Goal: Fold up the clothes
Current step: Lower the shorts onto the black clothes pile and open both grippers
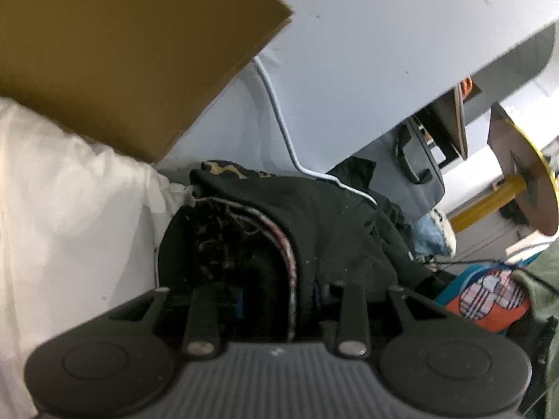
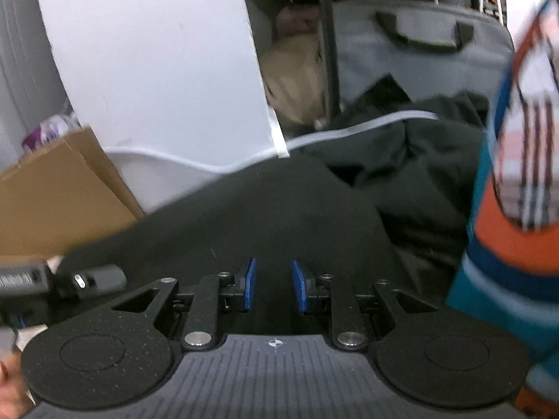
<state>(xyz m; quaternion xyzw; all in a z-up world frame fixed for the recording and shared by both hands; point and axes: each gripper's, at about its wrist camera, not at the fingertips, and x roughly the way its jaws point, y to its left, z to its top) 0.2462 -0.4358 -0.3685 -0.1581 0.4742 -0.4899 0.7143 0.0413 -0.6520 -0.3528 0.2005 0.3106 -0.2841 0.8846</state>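
Ahead of my left fingers: black garment (image 1: 314,223), bunched, its collar opening turned toward me with a striped inner trim showing.
Left gripper (image 1: 276,300): pushed into that dark cloth; the fingertips are buried in it, so I cannot tell whether it grips or not.
Far left of the left gripper: white bedding (image 1: 70,202), with a cardboard flap (image 1: 115,52) above it.
Beyond the garment, left view: white cable (image 1: 279,118) running down a pale panel (image 1: 367,52), and a grey bag (image 1: 415,171) with a dark handle.
Right of the left gripper: teal and orange cloth (image 1: 485,300) with a plaid print, lying beside the black garment.

Ahead of my right fingers: the same black garment (image 2: 279,216), spread wide and filling the middle of this view.
Right gripper (image 2: 274,288): released, blue pads (image 2: 248,288) apart, dark cloth visible between them with no fold caught.
Right of the right gripper: teal and orange cloth (image 2: 506,209), close and blurred.
Left of the right gripper: cardboard box (image 2: 59,202), and a grey device (image 2: 63,281) at the edge.
Beyond, right view: white cable (image 2: 349,129) lying across the garment, grey bag (image 2: 419,52) behind it.
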